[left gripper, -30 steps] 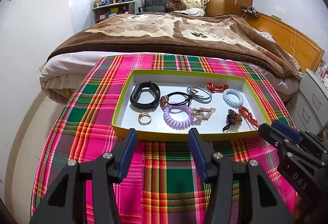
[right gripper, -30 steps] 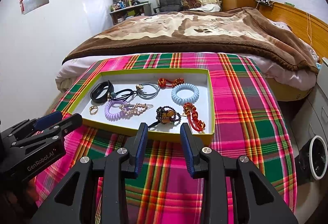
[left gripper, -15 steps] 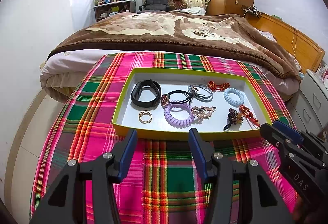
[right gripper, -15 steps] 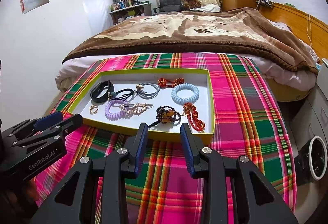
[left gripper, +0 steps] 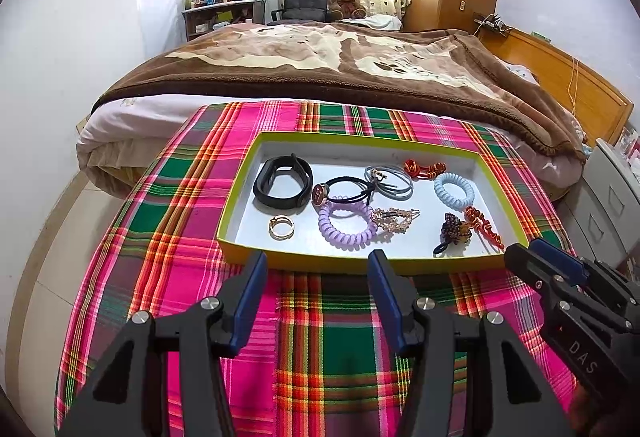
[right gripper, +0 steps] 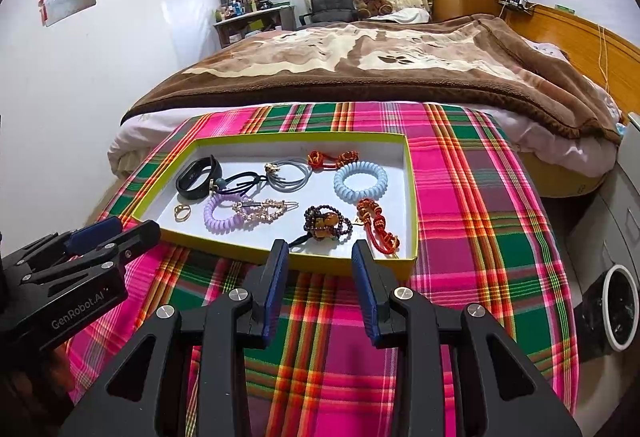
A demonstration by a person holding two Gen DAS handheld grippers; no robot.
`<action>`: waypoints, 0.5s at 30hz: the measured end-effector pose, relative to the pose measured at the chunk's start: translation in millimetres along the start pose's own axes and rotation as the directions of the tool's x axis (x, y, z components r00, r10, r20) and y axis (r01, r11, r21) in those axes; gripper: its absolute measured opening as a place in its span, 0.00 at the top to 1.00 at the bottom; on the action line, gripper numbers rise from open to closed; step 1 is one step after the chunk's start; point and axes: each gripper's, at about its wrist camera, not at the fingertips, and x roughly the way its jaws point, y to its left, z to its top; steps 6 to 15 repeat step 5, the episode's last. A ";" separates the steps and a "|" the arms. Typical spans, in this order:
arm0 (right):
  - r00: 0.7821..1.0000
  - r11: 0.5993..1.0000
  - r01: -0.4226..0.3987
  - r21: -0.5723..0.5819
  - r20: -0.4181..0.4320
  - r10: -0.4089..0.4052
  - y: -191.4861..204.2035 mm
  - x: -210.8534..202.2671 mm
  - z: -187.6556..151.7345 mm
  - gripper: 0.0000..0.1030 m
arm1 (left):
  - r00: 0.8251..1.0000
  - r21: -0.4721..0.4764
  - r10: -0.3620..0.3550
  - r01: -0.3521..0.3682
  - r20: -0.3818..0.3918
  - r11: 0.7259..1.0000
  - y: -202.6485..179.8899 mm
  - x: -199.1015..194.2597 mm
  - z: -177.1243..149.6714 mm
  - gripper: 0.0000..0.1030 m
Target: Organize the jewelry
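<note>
A shallow tray with a yellow-green rim (left gripper: pixel 240 205) (right gripper: pixel 412 197) lies on the plaid cloth. It holds a black band (left gripper: pixel 283 186) (right gripper: pixel 199 178), a gold ring (left gripper: pixel 281 227) (right gripper: pixel 182 212), a purple coil tie (left gripper: pixel 346 224) (right gripper: pixel 222 212), a blue coil tie (left gripper: pixel 454 190) (right gripper: pixel 361 182), a gold hair clip (left gripper: pixel 394 219) (right gripper: pixel 264 210), a beaded bracelet (left gripper: pixel 454 231) (right gripper: pixel 326 223) and red knotted cords (left gripper: pixel 482 227) (right gripper: pixel 378 225). My left gripper (left gripper: pixel 318 269) and my right gripper (right gripper: pixel 319 257) are open and empty, just short of the tray's near rim.
The plaid cloth (left gripper: pixel 344 341) covers a small table in front of a bed with a brown blanket (left gripper: pixel 340 57). A grey drawer unit (left gripper: pixel 612 193) stands at the right. A white-rimmed bin (right gripper: pixel 620 307) sits on the floor to the right.
Both grippers have barely moved; the view has drifted back very slightly. The jewelry has not moved.
</note>
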 end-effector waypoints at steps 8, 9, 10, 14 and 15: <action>1.000 1.000 -0.001 0.000 0.000 0.001 0.5 0.0 -0.1 0.67 | 1.000 -0.007 -0.002 0.002 -0.007 1.000 0.8 1.3 0.2 0.48; 1.000 1.000 -0.001 0.000 0.000 0.001 0.5 0.0 -0.1 0.67 | 1.000 -0.007 -0.002 0.002 -0.007 1.000 0.8 1.3 0.2 0.48; 1.000 1.000 -0.001 0.000 0.000 0.001 0.5 0.0 -0.1 0.67 | 1.000 -0.007 -0.002 0.002 -0.007 1.000 0.8 1.3 0.2 0.48; 1.000 1.000 -0.001 0.000 0.000 0.001 0.5 0.0 -0.1 0.67 | 1.000 -0.007 -0.002 0.002 -0.007 1.000 0.8 1.3 0.2 0.48; 1.000 1.000 -0.001 0.000 0.000 0.001 0.5 0.0 -0.1 0.67 | 1.000 -0.007 -0.002 0.002 -0.007 1.000 0.8 1.3 0.2 0.48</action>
